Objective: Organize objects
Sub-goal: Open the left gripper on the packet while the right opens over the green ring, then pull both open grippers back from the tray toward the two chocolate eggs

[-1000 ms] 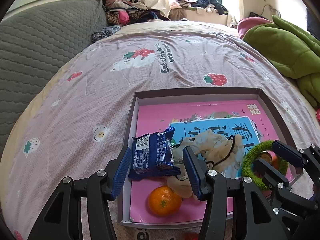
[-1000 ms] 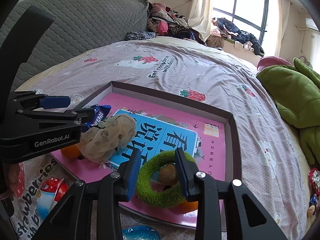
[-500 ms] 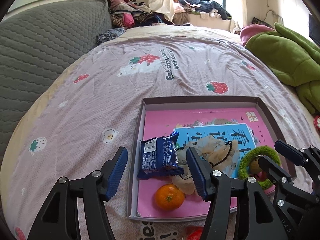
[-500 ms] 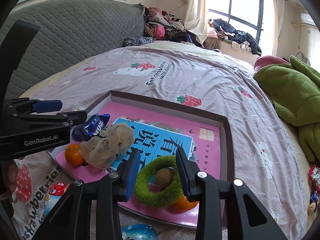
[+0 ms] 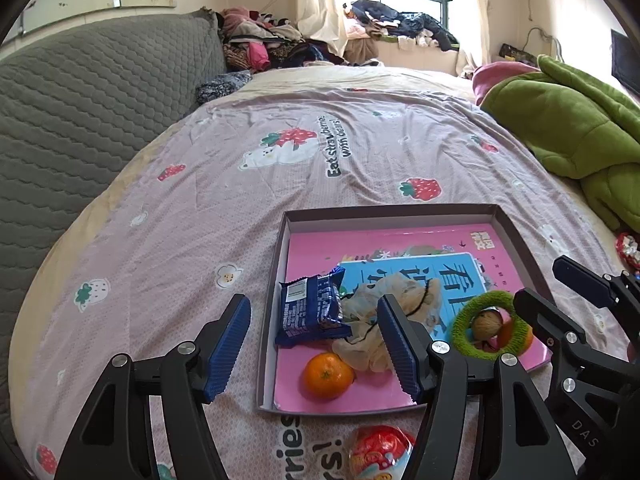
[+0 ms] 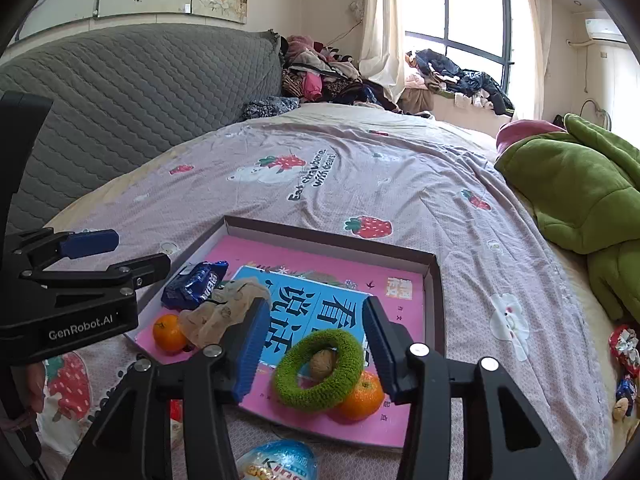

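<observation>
Left gripper (image 5: 314,344) opening, empty; snack packet (image 5: 310,312) lying in box (image 5: 384,216). Right gripper (image 6: 316,346) opening, clear of green ring (image 6: 320,368). Retreat straight up; avoid snagging contents.

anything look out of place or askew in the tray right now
Yes. The green ring is tilted, one side propped on an orange, with a walnut in its hole. Two foil-wrapped eggs lie outside the tray.

Both grippers are black angular frames with silver screw heads. Their fingers (image 5: 394,340) carry ribbed blue pads. The left gripper (image 6: 116,254) bears white "GenRobot.AI" lettering.
</observation>
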Tool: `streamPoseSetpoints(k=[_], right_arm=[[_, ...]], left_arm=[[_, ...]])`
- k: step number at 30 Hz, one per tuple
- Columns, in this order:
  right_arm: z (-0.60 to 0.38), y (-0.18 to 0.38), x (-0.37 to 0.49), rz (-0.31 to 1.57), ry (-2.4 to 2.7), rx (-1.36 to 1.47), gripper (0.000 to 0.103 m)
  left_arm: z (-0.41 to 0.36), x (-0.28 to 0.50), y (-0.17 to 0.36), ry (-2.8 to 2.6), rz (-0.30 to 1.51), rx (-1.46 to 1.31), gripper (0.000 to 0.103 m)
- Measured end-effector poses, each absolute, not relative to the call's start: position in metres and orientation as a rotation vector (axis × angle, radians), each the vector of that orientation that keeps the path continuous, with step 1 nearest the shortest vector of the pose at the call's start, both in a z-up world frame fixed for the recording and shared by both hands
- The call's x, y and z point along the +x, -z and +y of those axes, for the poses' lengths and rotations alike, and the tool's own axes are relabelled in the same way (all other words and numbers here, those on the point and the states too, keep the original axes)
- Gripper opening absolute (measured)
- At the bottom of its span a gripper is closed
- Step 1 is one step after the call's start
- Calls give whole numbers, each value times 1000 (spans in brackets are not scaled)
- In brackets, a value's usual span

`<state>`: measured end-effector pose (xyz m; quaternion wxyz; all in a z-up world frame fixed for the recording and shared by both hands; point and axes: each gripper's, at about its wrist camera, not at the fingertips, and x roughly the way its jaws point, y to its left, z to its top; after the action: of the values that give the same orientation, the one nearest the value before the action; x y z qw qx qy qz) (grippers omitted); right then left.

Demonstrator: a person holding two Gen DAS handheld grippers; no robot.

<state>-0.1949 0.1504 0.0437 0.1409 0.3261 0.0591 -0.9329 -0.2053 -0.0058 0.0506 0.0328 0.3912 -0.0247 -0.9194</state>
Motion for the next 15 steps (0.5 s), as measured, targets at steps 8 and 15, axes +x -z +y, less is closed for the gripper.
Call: streamPoseSetpoints(k=[8,15], right_arm=[[154,-65,-178,148,2723,890,56],[158,-86,-159,126,2739,837,57]], left_arm=[[-2,-184,-66,2851,-71,1180,73],[1,-163,-84,2877,-83,1123,73]])
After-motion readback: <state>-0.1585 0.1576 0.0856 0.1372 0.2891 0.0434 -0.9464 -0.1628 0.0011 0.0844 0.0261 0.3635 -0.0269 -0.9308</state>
